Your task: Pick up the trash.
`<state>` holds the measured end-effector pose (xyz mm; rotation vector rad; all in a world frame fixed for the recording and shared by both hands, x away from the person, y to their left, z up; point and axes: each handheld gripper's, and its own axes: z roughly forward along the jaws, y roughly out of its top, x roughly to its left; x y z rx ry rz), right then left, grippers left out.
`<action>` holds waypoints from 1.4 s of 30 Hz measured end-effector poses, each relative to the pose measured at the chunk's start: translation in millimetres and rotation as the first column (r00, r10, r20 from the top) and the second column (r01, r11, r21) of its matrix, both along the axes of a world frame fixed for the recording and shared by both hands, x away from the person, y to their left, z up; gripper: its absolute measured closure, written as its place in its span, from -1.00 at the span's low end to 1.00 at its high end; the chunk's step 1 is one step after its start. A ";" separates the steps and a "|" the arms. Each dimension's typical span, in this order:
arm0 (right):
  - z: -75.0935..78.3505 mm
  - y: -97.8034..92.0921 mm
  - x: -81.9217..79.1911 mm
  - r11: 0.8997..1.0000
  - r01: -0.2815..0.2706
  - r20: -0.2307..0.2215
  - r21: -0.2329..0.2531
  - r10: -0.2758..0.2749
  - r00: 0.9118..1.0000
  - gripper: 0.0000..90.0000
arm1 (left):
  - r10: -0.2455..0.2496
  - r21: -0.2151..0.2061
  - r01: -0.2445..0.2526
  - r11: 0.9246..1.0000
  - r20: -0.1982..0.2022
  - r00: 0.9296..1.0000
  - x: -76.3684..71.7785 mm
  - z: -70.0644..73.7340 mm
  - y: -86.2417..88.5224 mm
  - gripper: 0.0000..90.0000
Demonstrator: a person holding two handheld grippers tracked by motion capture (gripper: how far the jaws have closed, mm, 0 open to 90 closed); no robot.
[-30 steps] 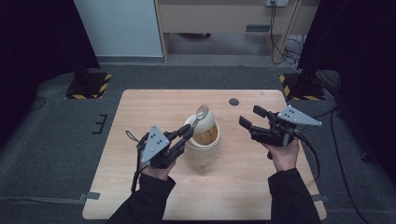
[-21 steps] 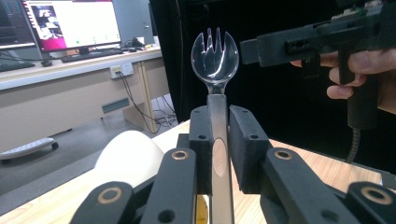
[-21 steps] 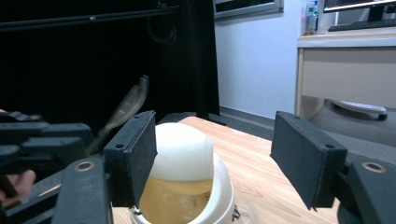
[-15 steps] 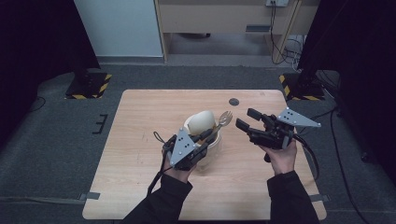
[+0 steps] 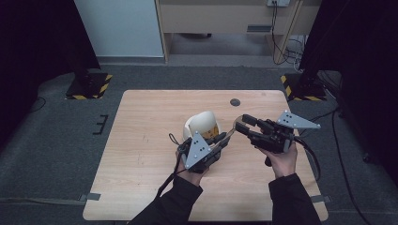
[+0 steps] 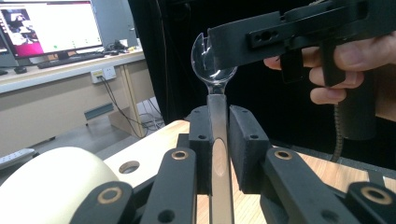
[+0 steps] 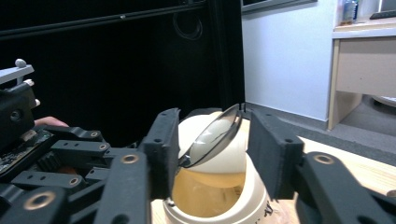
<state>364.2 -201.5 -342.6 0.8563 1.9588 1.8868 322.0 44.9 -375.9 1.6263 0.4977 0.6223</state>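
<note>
The left tongs (image 5: 224, 139) are clamped tight on the handle of a clear plastic spoon (image 5: 235, 126), jaws pressed against its flat sides, as the left gripper view shows (image 6: 219, 140). The right tongs (image 5: 245, 123) stand open, jaws well apart on either side of the spoon's bowl (image 7: 210, 135); whether either jaw touches it cannot be told.

A cream cup (image 5: 202, 125) with a domed lid tilted back stands near the middle of the wooden surface (image 5: 141, 140), just beyond the left tongs. The right gripper view looks into it (image 7: 219, 196): yellowish-brown contents sit below the rim, too blurred to tell what they are.

The spoon's long axis runs from the left tongs up and to the person's right, bowl end raised off the surface and pointing toward the right tongs.

The left gripper view alone shows the handle's grip and the right hand (image 6: 355, 60) around its gripper; the right gripper view shows the bowl between its own jaws with the cup behind.
</note>
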 end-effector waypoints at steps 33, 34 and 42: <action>11.4 -25.8 -4.2 0.999 0.021 0.029 0.040 -0.023 0.999 0.86 | 0.180 0.143 -0.154 0.978 -0.185 0.966 -20.4 -39.5 140.1 0.15; 11.7 -26.3 -4.0 0.999 0.026 0.030 0.043 -0.027 0.999 0.86 | 0.201 0.148 -0.172 0.974 -0.205 0.958 -19.9 -43.8 149.1 0.12; 13.5 -22.0 0.5 0.997 0.053 0.053 0.050 -0.056 0.997 0.86 | 0.383 0.231 -0.322 0.918 -0.311 0.870 -5.9 -82.0 200.0 -0.22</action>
